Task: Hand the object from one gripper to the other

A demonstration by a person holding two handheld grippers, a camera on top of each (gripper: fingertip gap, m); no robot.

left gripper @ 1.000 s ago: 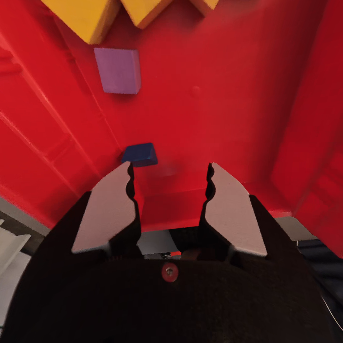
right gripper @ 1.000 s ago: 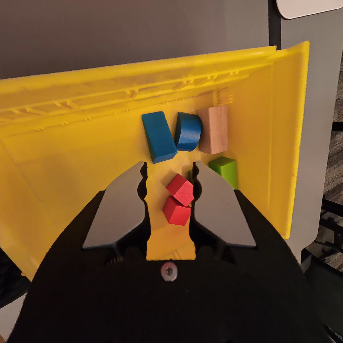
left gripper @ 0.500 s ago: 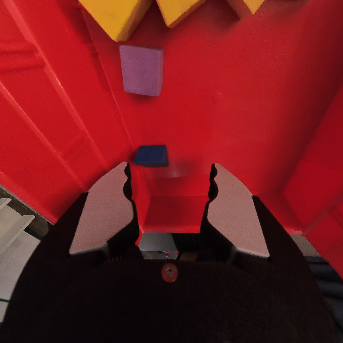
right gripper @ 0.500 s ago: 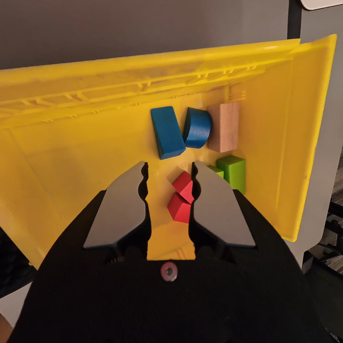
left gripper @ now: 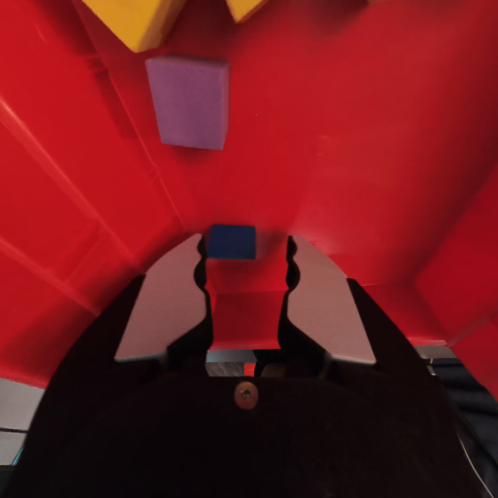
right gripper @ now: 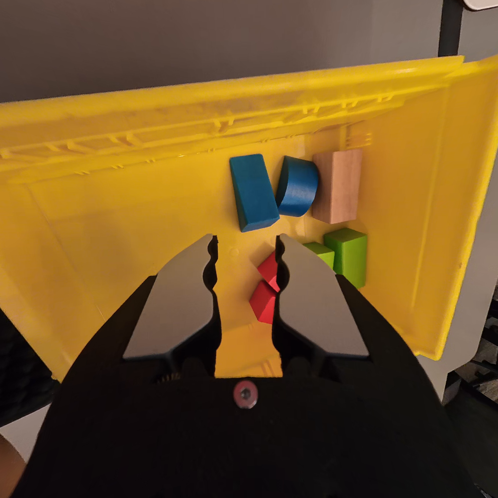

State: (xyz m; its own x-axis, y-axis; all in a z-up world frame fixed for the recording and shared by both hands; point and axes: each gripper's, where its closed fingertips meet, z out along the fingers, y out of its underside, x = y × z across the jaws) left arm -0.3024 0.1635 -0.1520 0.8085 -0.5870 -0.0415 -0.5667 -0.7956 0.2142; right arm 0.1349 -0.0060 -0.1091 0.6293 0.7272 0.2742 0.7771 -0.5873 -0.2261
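My left gripper (left gripper: 244, 244), jaws spread, faces a small dark-blue wooden block (left gripper: 231, 242) near the red plastic bin (left gripper: 350, 134) wall; my right gripper (right gripper: 246, 244), jaws spread and empty, crowds two red wooden cubes (right gripper: 265, 293).

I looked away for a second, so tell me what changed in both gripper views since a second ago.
The left gripper closed in on the small dark blue block in the red plastic bin, which now sits between its fingertips, near the left one. The right gripper drifted left over the yellow plastic bin, so its right finger now partly hides the two red blocks. Both remain open and empty; no block moved.
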